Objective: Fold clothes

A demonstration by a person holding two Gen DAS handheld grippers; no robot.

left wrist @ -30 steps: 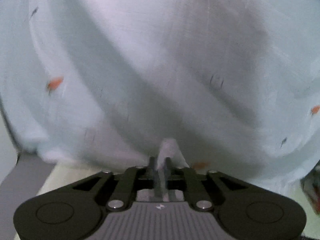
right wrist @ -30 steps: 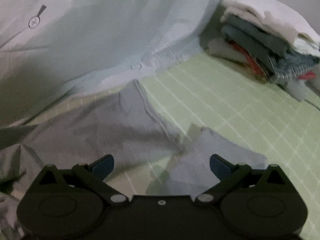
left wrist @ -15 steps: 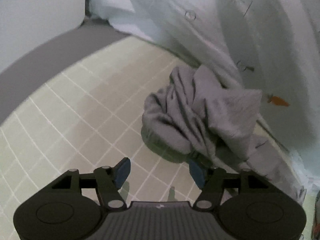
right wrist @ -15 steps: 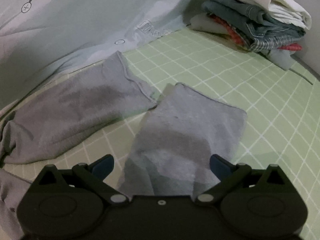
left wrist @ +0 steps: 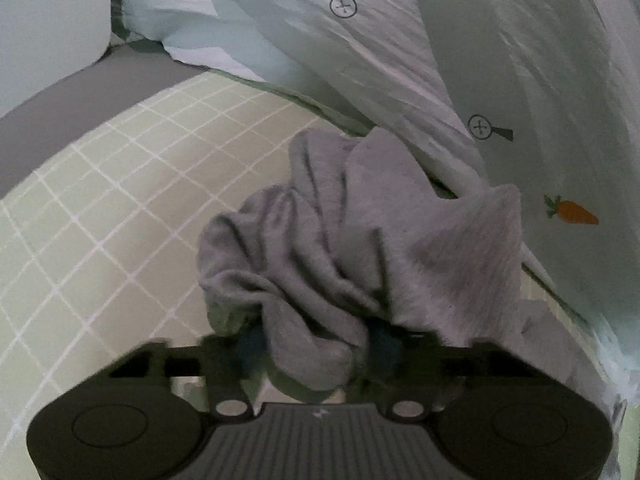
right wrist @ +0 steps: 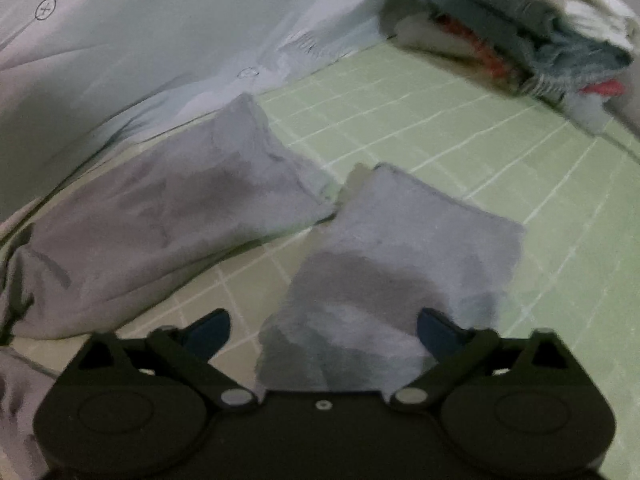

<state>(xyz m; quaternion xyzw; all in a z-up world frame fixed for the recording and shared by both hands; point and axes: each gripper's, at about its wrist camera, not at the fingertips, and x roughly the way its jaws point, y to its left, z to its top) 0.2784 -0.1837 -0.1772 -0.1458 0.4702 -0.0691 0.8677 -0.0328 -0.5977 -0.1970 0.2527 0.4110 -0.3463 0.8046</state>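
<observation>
A grey garment [left wrist: 360, 240] lies crumpled on the green checked bed sheet [left wrist: 100, 200]. My left gripper [left wrist: 316, 344] is open, its jaws on either side of a grey fold at the near edge of the heap; the fingertips are partly hidden by cloth. In the right wrist view the same grey garment shows two flat legs, one to the left [right wrist: 160, 220] and one in front [right wrist: 400, 260]. My right gripper [right wrist: 324, 328] is open just above the near end of the front leg.
A pale blue printed duvet [left wrist: 500, 80] is bunched along the far side, also in the right wrist view [right wrist: 160, 40]. A stack of folded clothes [right wrist: 520, 28] sits at the far right of the sheet [right wrist: 500, 160]. A grey bed frame edge [left wrist: 60, 92] and a white wall are at the left.
My left gripper let go of the pale blue duvet, opened, and moved in onto the grey heap. My right gripper moved forward over the front grey leg, staying open.
</observation>
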